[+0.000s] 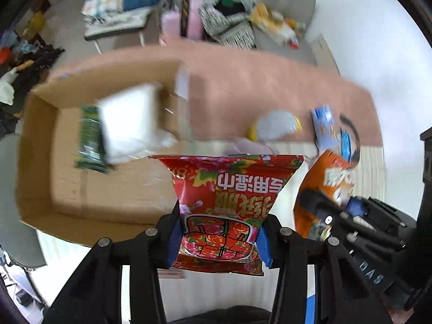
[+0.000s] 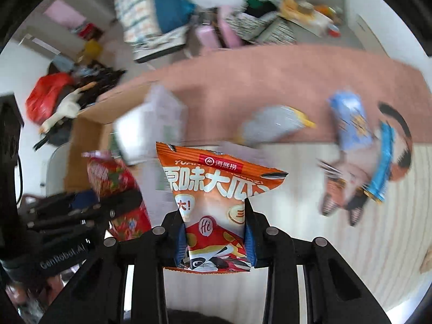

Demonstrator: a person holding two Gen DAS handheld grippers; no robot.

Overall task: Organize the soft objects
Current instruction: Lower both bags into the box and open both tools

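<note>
So right now I've got a pack in each claw and I'd say I'm mid-carry toward the cardboard box point(image 1: 35, 145) — the drop-off step, not the pickup. My left gripper point(image 1: 220, 240) is clamped down on the lower part of the red wet-wipes pack point(image 1: 229, 189), which stands up out of the jaws with its long axis running away from the camera, its crimped far edge over the table just right of the box. My right gripper point(image 2: 214, 240) is pinched shut on the orange sunflower seed bag point(image 2: 213, 189), same deal: upright, long axis along the fingers, top seam pointing away. The box already holds a white pack point(image 1: 129, 124) and a green pack point(image 1: 90, 140). A grey-and-yellow pouch point(image 1: 275, 125) and a blue pack point(image 1: 324, 124) sit on the pink mat point(image 1: 270, 81) — left for later, I guess. Next move calls for swinging left over the box opening and only then letting go, one side at a time so the claws don't bump.
</note>
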